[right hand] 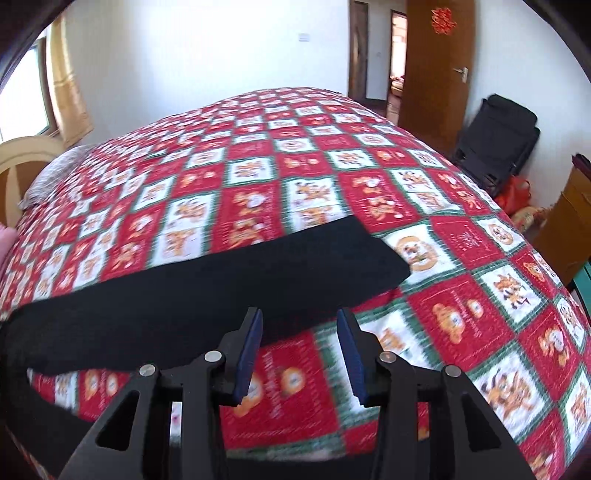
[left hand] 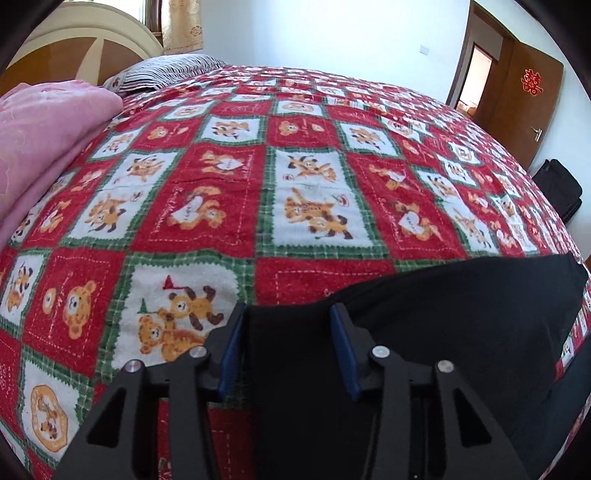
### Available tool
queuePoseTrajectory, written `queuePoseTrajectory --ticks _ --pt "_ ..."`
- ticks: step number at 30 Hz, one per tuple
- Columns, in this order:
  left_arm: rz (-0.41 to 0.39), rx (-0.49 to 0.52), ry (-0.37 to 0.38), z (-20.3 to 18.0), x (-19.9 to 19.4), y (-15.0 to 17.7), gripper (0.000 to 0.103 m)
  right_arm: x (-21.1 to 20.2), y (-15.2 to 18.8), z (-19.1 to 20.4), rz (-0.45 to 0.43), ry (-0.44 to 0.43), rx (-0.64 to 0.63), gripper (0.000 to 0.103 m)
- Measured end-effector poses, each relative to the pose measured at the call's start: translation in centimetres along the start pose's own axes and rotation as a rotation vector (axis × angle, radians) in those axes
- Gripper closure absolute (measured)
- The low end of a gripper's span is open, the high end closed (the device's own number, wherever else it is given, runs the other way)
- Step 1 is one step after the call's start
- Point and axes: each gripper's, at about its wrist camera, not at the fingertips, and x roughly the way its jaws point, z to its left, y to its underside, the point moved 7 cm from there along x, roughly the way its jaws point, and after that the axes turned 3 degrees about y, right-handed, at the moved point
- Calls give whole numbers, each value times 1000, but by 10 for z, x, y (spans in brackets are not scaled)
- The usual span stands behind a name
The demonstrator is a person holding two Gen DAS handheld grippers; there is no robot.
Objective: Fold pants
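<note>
Hovering with jaws spread, the left gripper (left hand: 288,350) straddles the black pants (left hand: 443,314) on the bedspread (left hand: 221,192); the right gripper (right hand: 300,354), also spread, waits beside them, likely lining up a grasp.

I am seeing only one sign I can make out: a red paper double-happiness character (left hand: 530,83) sticking on the brown wooden door (left hand: 532,122), above its metal handle; in my right wrist view the same red character (right hand: 444,20) is sitting near the top of that door (right hand: 436,96). The bedspread (left hand: 258,177) is carrying small stitched script inside its red squares, running along their dashed borders, but the letters are coming out too small and blurred for me to read. I am finding no brand, number or label on anything else.
</note>
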Motion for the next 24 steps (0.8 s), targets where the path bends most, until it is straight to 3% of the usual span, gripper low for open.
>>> queuePoseTrajectory --ticks 4,7,10,15,17,24 --pt "-6 -11 9 1 -1 0 58 21 -18 -26 20 2 54 59" --pt "-31 -4 27 -3 -7 -3 75 42 -30 -42 50 -9 89 59" --pt "-36 -17 37 -2 -7 -4 75 62 -42 -51 74 2 79 56" --pt "-19 -39 31 4 0 -6 64 94 -62 -55 105 10 37 50" --pt "-18 -29 6 4 1 -6 54 106 -69 -56 108 6 31 48" --pt "-7 19 -26 -2 6 -6 53 153 -82 -55 152 2 18 46"
